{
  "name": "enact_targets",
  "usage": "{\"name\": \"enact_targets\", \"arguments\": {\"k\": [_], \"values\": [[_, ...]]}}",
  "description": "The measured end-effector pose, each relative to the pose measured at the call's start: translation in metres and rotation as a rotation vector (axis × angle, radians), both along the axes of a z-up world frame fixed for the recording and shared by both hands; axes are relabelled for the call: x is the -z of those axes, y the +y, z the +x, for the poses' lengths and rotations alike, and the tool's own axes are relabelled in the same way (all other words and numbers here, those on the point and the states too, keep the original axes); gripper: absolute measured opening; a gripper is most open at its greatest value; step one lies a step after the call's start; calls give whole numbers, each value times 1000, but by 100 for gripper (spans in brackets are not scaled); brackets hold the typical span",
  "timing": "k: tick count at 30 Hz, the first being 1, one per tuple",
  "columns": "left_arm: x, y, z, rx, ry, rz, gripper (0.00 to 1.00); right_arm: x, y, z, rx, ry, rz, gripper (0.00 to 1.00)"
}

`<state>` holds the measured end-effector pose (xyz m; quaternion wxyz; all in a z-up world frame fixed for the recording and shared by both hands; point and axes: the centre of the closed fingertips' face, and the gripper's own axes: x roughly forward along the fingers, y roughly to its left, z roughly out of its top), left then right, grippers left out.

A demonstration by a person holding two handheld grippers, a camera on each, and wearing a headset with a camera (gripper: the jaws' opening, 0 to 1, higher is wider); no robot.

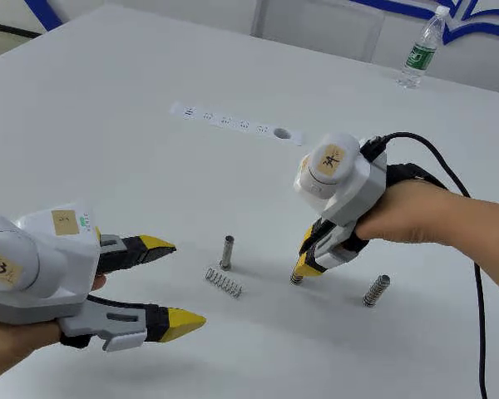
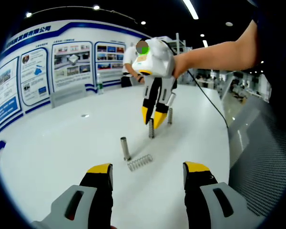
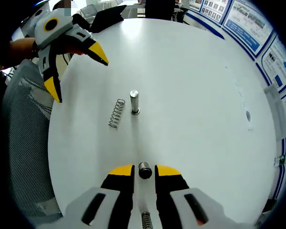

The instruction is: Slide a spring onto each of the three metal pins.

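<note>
Near the middle of the white tabletop stands a bare, short steel pin, upright, with a loose coiled wire spring lying on its side just beside its foot. Off to one side stands a second pin wearing a spring, and beyond it a third sprung pin.

By this layout two pins look finished and one remains. The right gripper points down at the second pin, its yellow-tipped tongs a little apart on either side of the pin's top; whether they pinch it cannot be told. It seems to be seating that spring. The left gripper hovers near the bare pin with its tongs wide apart and empty.

The next move calls for picking up the loose spring, turning it upright and lining its bore over the bare pin before lowering it.

The right gripper view looks straight down on the pin's round end between the tongs. The left gripper view gives the side profile instead, showing coils on the pin below the right tongs and the third pin upright behind.
</note>
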<state>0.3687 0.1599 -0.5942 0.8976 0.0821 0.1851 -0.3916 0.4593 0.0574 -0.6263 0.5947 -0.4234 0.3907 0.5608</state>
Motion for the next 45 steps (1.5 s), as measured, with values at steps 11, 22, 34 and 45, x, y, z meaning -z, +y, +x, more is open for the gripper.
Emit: {"name": "enact_targets", "arguments": {"k": [11, 22, 34, 45], "values": [[-3, -2, -1, 12, -7, 12, 61, -28, 26, -17, -22, -25, 80, 19], [-6, 3, -5, 3, -12, 20, 61, -4, 56, -43, -35, 37, 93, 18], [-2, 3, -6, -2, -1, 16, 60, 25, 70, -46, 39, 76, 102, 17], [1, 2, -5, -1, 5, 16, 60, 40, 71, -48, 59, 74, 81, 15]]}}
